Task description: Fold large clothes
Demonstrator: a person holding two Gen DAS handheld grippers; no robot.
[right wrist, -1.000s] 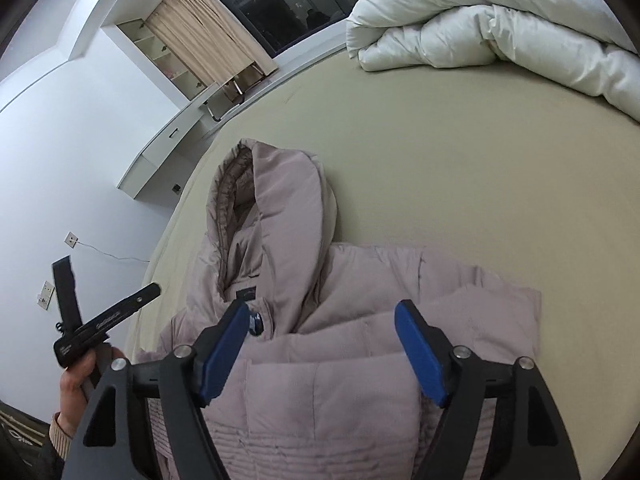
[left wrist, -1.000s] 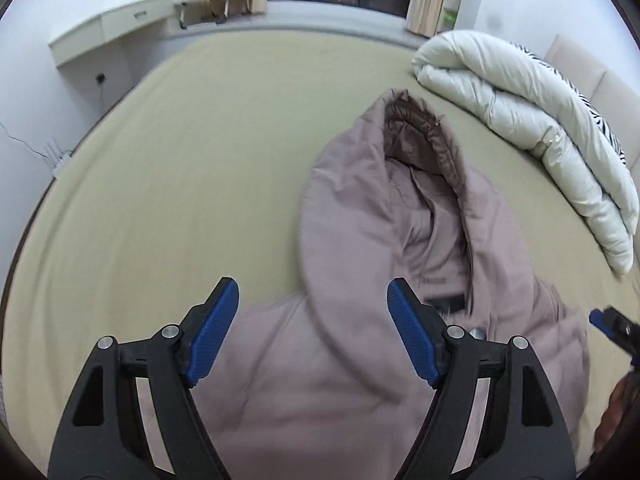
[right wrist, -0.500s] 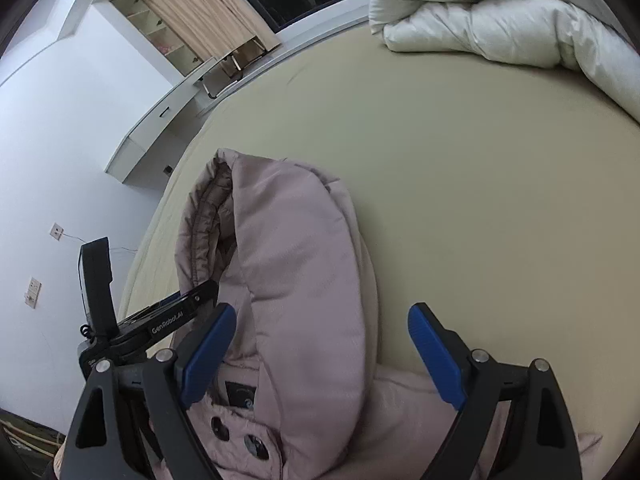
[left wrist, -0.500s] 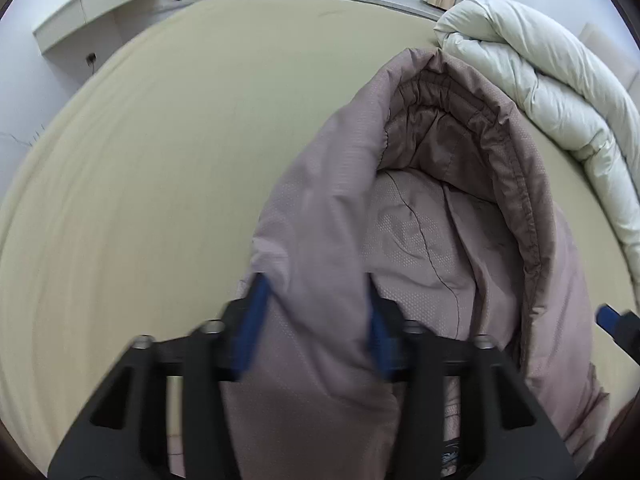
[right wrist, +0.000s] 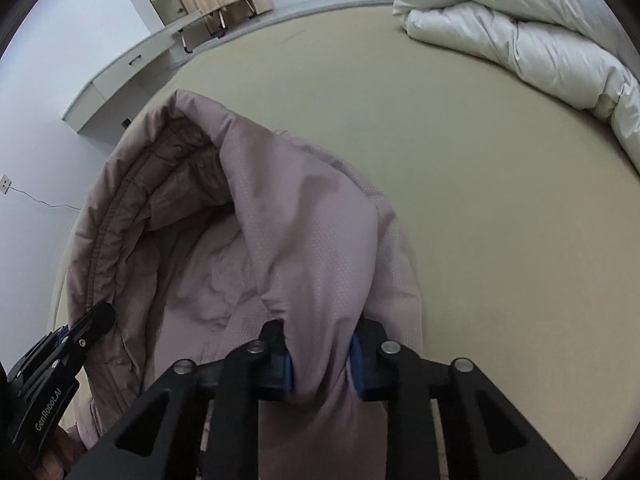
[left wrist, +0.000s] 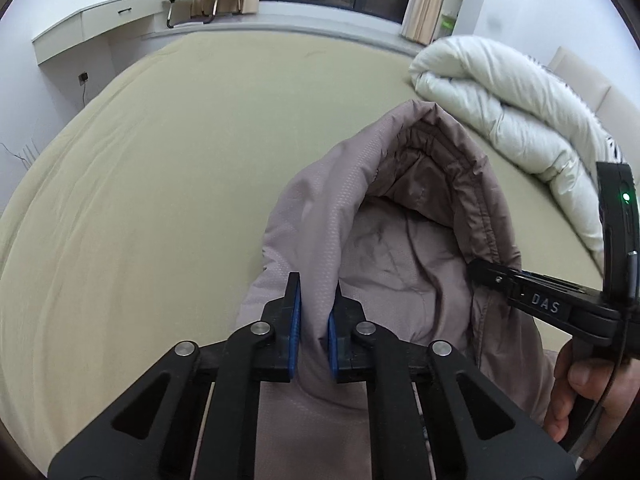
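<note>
Mauve padded fabric filled both pairs of tongs: our left tongs (left wrist: 314,320) pinched one side of the jacket's hood (left wrist: 400,208), our right tongs (right wrist: 322,364) the other. We judged the slick shell could slip free if we pulled unevenly. The jacket (right wrist: 280,240) lay on the bed (left wrist: 160,160), its long axis running away from us, hood pointing toward the window.

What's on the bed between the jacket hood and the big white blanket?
Nothing: in the right wrist view, only bare bed sheet lies between the jacket hood and the white blanket.
</note>
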